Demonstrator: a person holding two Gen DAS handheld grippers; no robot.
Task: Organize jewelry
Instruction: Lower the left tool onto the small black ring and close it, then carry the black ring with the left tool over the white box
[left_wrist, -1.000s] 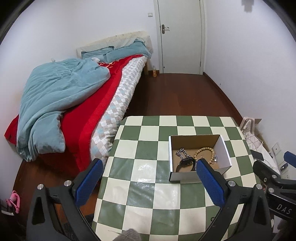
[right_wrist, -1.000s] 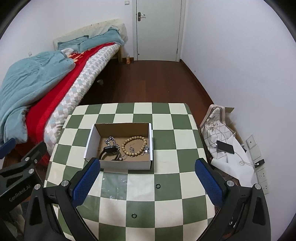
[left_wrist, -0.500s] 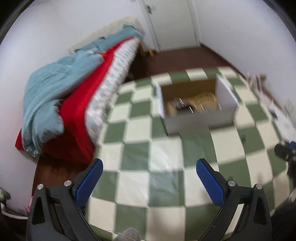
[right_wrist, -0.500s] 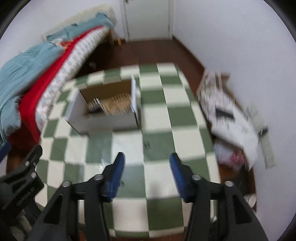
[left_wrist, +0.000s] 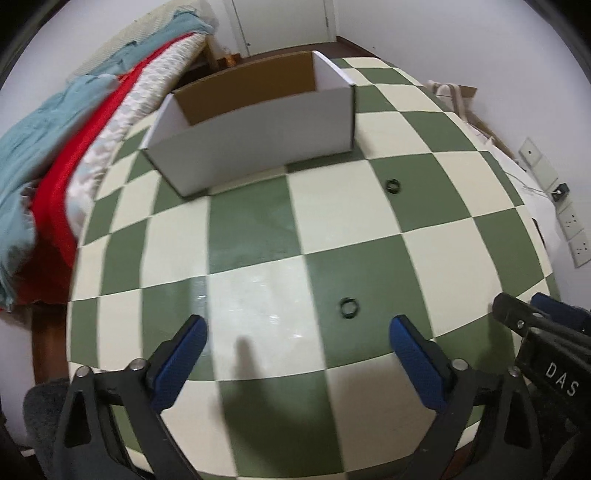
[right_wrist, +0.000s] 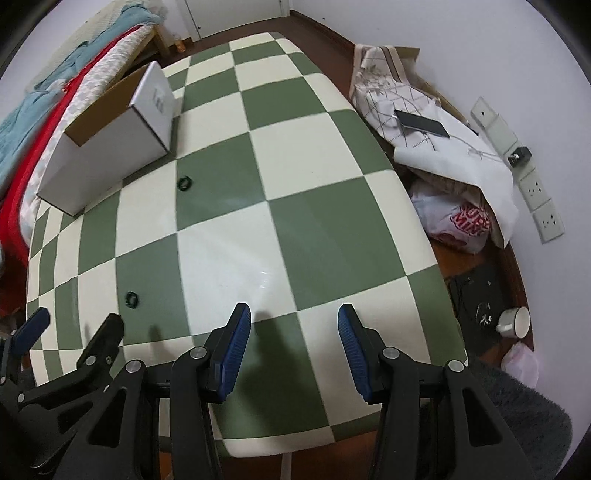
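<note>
Both my hands are dropping toward the worktop (left_wrist: 255, 229); left fingers (left_wrist: 413, 345) narrowing slightly, right fingers (right_wrist: 236, 339) half-closed, both empty, nearing the ring (left_wrist: 349, 307) ahead.

Green-and-cream checkered table (left_wrist: 258, 229), white box (left_wrist: 258, 136) with brown inside, blue fingers (right_wrist: 236, 343), red bedspread (left_wrist: 55, 184)

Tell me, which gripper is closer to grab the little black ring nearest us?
Probably the left gripper. The near ring lies just ahead of its open fingers, while in the right wrist view that ring sits well off to the side of the right gripper.
</note>
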